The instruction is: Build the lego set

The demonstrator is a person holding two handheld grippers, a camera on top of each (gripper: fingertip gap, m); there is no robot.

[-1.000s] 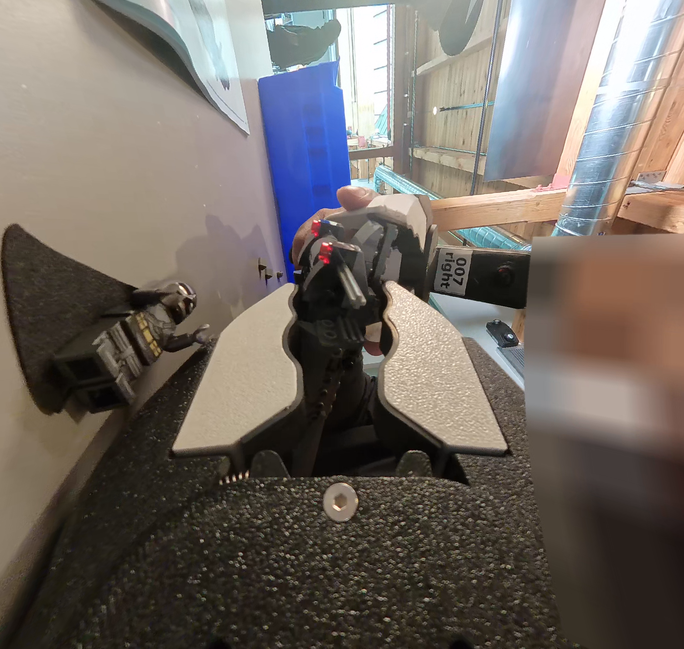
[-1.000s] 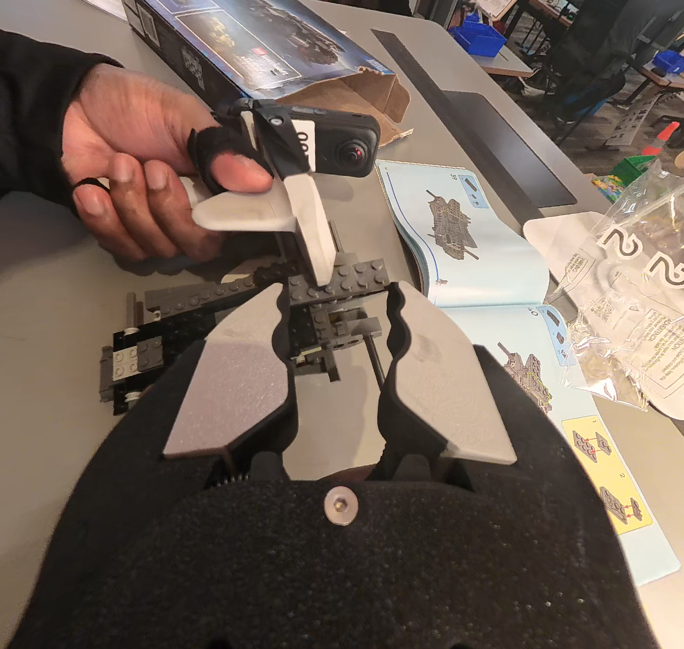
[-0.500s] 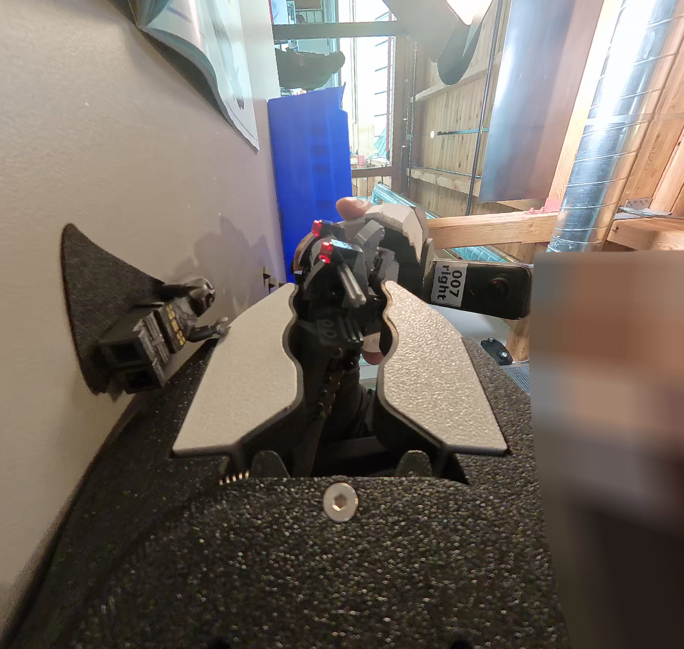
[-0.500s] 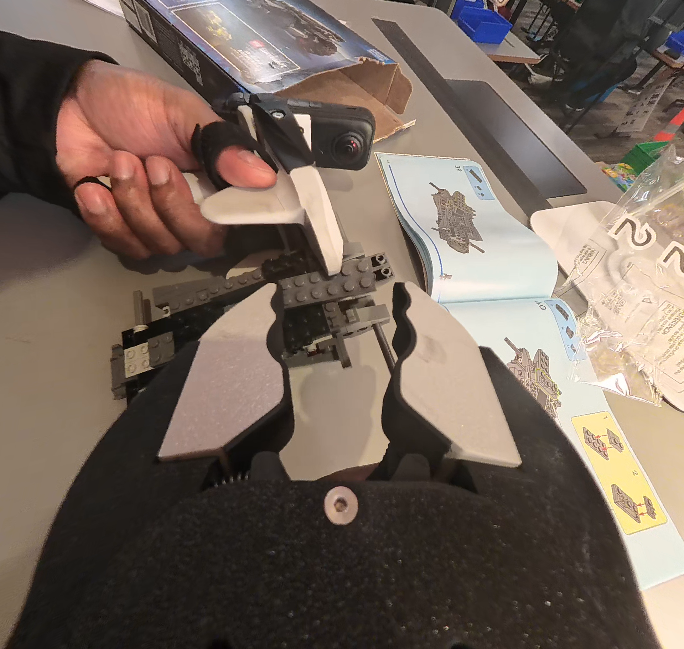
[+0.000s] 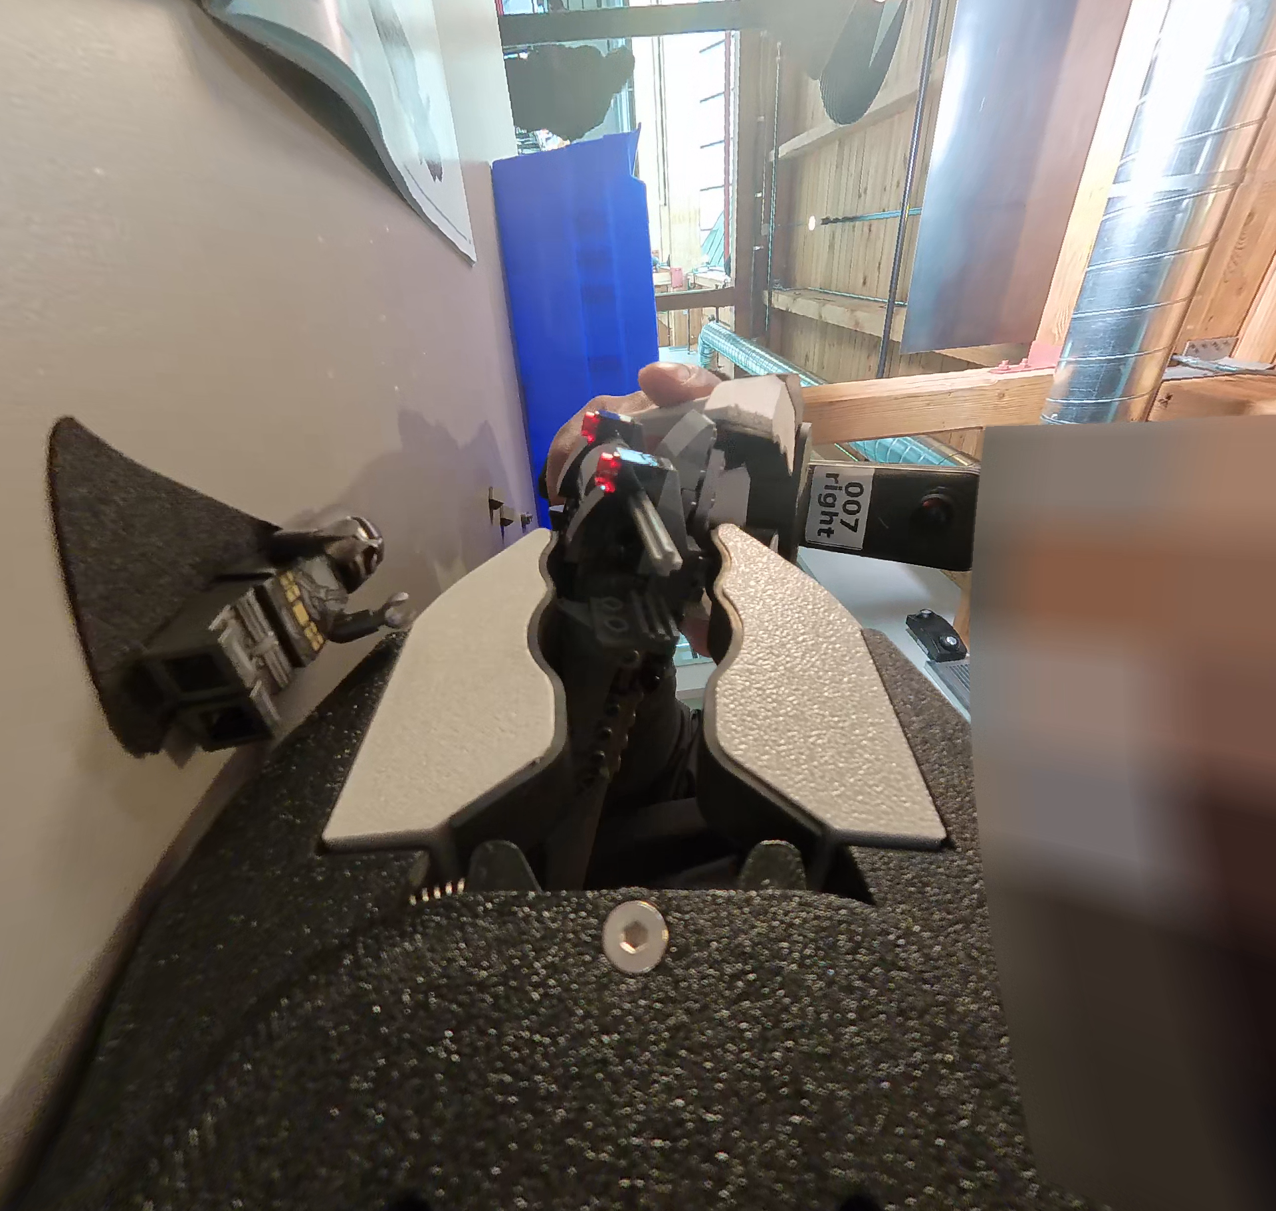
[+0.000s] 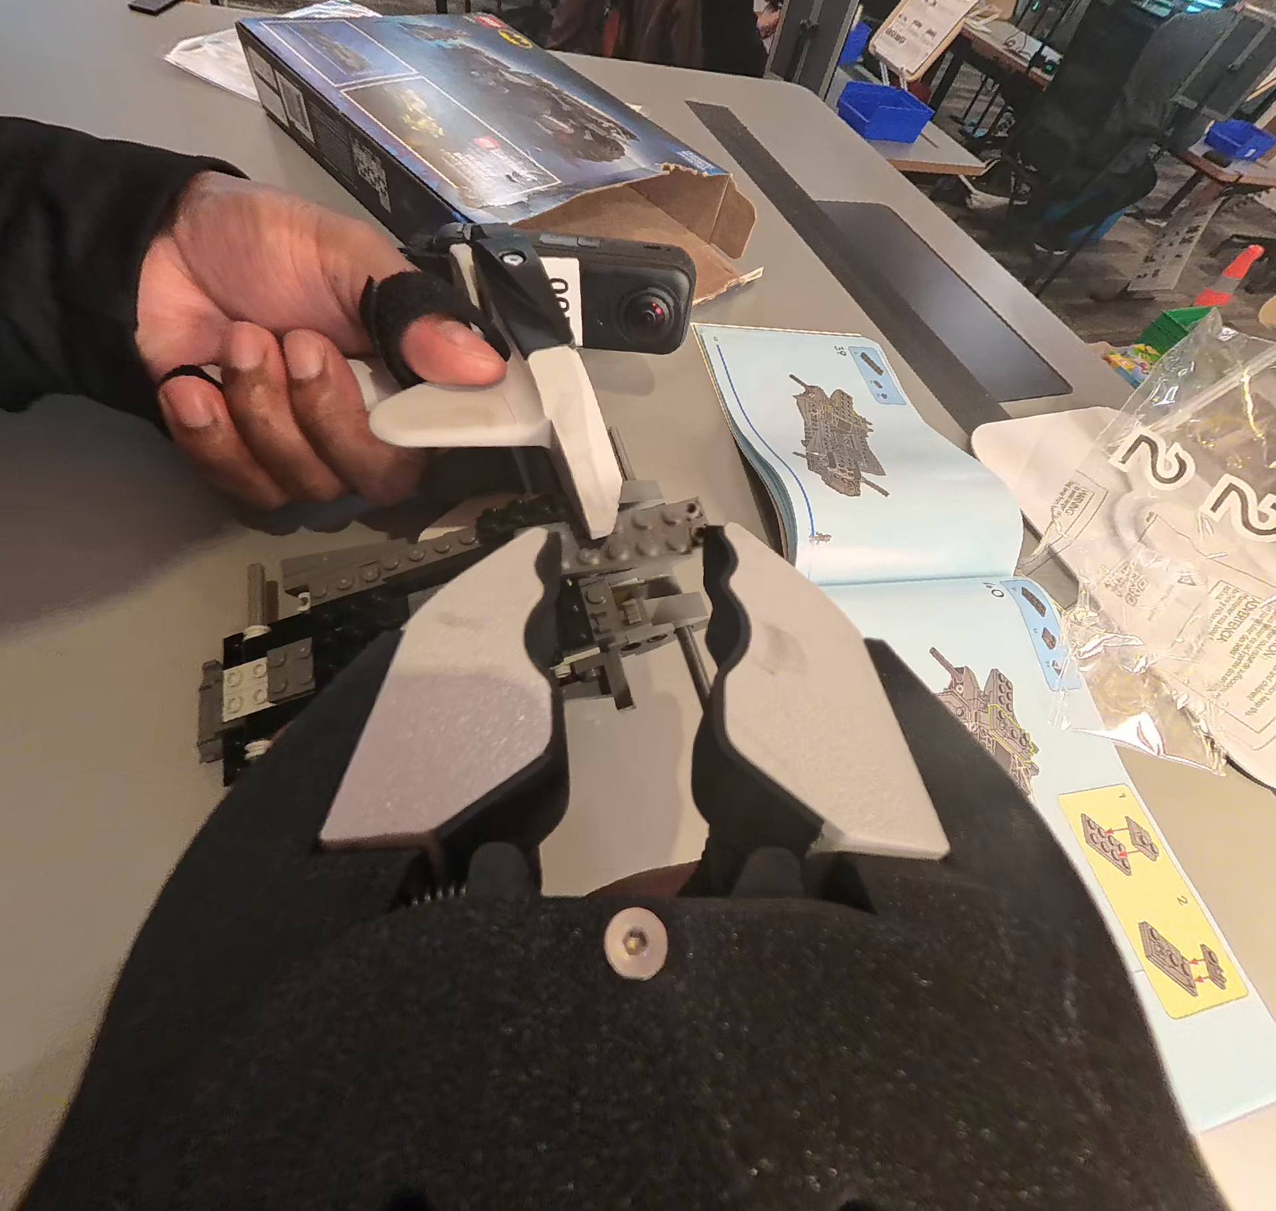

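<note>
A dark grey and black brick model (image 6: 635, 546) lies over the grey table (image 6: 103, 625), its long body reaching left (image 6: 290, 667). My right gripper (image 6: 632, 549) is shut on the model's grey studded end, a pad on each side. A finger (image 6: 580, 446) of my left gripper, held by a hand (image 6: 276, 321), presses on the same model from above. In the left wrist view my left gripper (image 5: 632, 542) is shut on the model (image 5: 607, 625), which bears small red pieces (image 5: 607, 466). The right gripper (image 5: 746, 432) shows just beyond it.
A dark minifigure (image 5: 304, 598) lies on a black fabric piece (image 5: 138, 556) beside my left gripper. A torn toy box (image 6: 469, 121) lies behind. An open instruction booklet (image 6: 884, 473) and clear plastic bags (image 6: 1174, 556) lie to the right. A blue bin (image 5: 580, 280) stands farther off. My left and right fingertips are right by each other.
My right gripper's jaws opened a little wider, moved forward and then closed on the model's grey end. The left gripper kept its hold on the model and shifted only slightly.
</note>
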